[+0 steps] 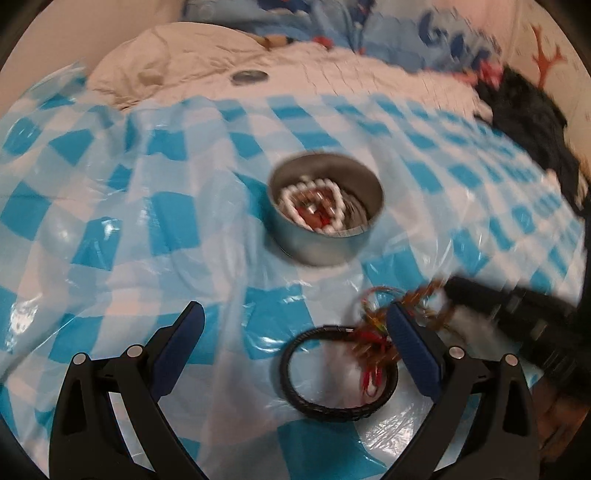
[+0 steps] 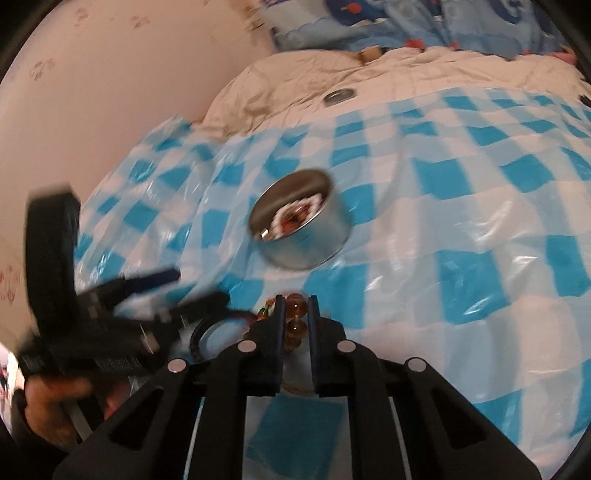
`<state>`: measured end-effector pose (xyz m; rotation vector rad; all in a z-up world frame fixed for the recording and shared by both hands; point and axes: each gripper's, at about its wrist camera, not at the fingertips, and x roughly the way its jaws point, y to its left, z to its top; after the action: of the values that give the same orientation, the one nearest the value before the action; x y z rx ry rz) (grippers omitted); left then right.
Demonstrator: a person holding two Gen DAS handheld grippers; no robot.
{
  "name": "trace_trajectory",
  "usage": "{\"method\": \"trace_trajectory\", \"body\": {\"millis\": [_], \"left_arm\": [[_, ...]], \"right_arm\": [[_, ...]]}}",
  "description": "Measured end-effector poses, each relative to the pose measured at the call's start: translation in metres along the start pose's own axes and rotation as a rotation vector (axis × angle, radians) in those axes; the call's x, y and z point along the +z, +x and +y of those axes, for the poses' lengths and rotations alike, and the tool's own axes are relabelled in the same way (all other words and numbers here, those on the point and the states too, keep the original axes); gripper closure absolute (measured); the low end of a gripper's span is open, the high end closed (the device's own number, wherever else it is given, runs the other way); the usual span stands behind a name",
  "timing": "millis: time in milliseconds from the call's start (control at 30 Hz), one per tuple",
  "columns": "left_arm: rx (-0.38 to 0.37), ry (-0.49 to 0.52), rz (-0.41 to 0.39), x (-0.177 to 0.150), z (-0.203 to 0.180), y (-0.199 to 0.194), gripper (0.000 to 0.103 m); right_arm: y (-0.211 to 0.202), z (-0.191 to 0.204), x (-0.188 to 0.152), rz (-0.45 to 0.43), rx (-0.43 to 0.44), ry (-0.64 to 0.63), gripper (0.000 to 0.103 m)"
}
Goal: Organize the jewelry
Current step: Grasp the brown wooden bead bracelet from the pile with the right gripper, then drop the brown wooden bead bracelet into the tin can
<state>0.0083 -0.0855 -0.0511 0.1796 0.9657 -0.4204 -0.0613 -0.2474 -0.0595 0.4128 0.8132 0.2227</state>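
Blue-and-white checked plastic sheet (image 1: 155, 206) covers the bed, wrinkled and shiny. Round metal tin (image 1: 325, 218) sits on it near the middle, open on top, with a white bead bracelet (image 1: 314, 206) curled inside plus some red bits, too blurry to name. From the right wrist view the same tin (image 2: 299, 229) looks tilted toward the camera, white beads visible inside.

Left gripper (image 1: 295, 325) hangs low over the sheet with fingers spread wide, nothing between them. Black braided bracelet (image 1: 338, 373) lies flat on the sheet between the two fingers, nearer the right one. Tangle of orange-red beaded strands (image 1: 373, 336) lies over the black bracelet's upper right edge and runs up toward the right gripper (image 1: 458, 295), which enters blurred from the right side.

Right gripper (image 2: 295, 306) has fingers drawn narrow, pinching amber beads (image 2: 295, 314); two round beads show in the slot, one above the other. Beads sit just above the sheet, short of the tin. Left gripper (image 2: 177, 291) appears at the left of that view, motion-blurred, with the person's hand (image 2: 48, 406) below it.

Beige quilt (image 1: 207, 62) lies beyond the sheet, with a small round metal lid (image 1: 249, 76) resting on it, well apart from the tin. Blue patterned bedding (image 2: 424, 22) is bunched at the far edge. Dark cloth (image 1: 532, 125) lies at the right edge of the sheet.
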Motion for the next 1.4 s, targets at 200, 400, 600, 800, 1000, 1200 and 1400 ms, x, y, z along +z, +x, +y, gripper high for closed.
{"method": "trace_trajectory", "body": {"millis": [200,400,600,800,1000,1200,1400], "left_arm": [[0.091,0.171,0.06,-0.015,-0.032,0.025,0.009],[-0.021,0.149,0.121,-0.013,-0.026,0.023,0.097],[-0.167,0.111,0.048,0.0,-0.021,-0.005,0.097],[-0.241,0.013,-0.076,0.026,0.002,-0.035,0.097],[-0.191,-0.083,-0.141,0.069,0.02,-0.022,0.097],[-0.129,-0.186,-0.066,0.088,0.035,0.026,0.069],[-0.062,-0.25,-0.091,0.081,0.054,0.013,0.027]], "right_arm": [[-0.008,-0.014,0.005,-0.021,0.0,0.04,0.091],[-0.022,-0.01,0.01,-0.099,0.107,0.055,0.091],[-0.043,0.004,0.02,-0.184,0.179,0.018,0.091],[-0.043,0.007,0.041,-0.195,0.219,0.027,0.091],[-0.036,0.017,0.073,-0.217,0.213,-0.019,0.091],[0.005,0.017,0.103,-0.169,0.245,0.0,0.091],[0.056,0.001,0.099,-0.002,0.152,0.038,0.041]]}}
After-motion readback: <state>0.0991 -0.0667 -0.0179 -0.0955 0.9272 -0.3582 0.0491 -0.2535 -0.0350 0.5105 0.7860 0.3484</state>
